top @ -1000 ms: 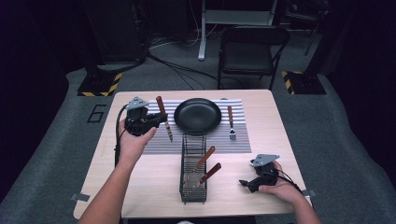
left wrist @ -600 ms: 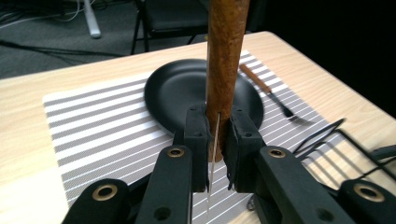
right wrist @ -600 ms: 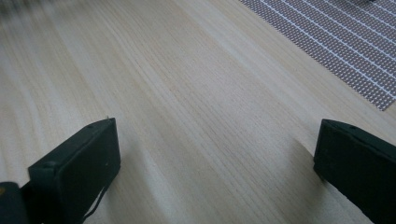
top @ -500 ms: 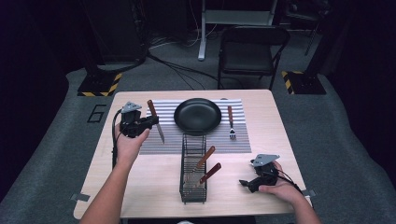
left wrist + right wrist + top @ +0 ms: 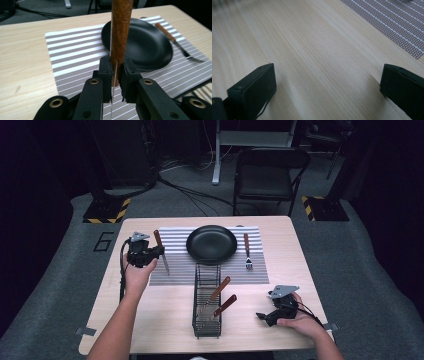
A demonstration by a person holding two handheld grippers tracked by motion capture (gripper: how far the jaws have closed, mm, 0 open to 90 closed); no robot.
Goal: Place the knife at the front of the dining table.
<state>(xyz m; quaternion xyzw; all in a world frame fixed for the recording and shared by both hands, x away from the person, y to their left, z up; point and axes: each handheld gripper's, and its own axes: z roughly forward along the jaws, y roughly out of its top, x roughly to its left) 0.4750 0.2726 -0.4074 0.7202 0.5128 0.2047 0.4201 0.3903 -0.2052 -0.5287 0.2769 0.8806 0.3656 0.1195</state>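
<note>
Clamping a wooden-handled knife (image 5: pixel 117 40) over the striped mat (image 5: pixel 175 252), the left gripper (image 5: pixel 159 252) grips tight; the right gripper (image 5: pixel 328 86) rests wide apart, empty, on the counter (image 5: pixel 312 50).

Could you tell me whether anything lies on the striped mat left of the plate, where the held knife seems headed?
Nothing visible: the mat is bare between the knife in the left gripper and the plate.

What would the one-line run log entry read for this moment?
left hand-held gripper: shut on knife | knife: over striped placemat, beside black plate | right hand-held gripper: open, empty
</note>
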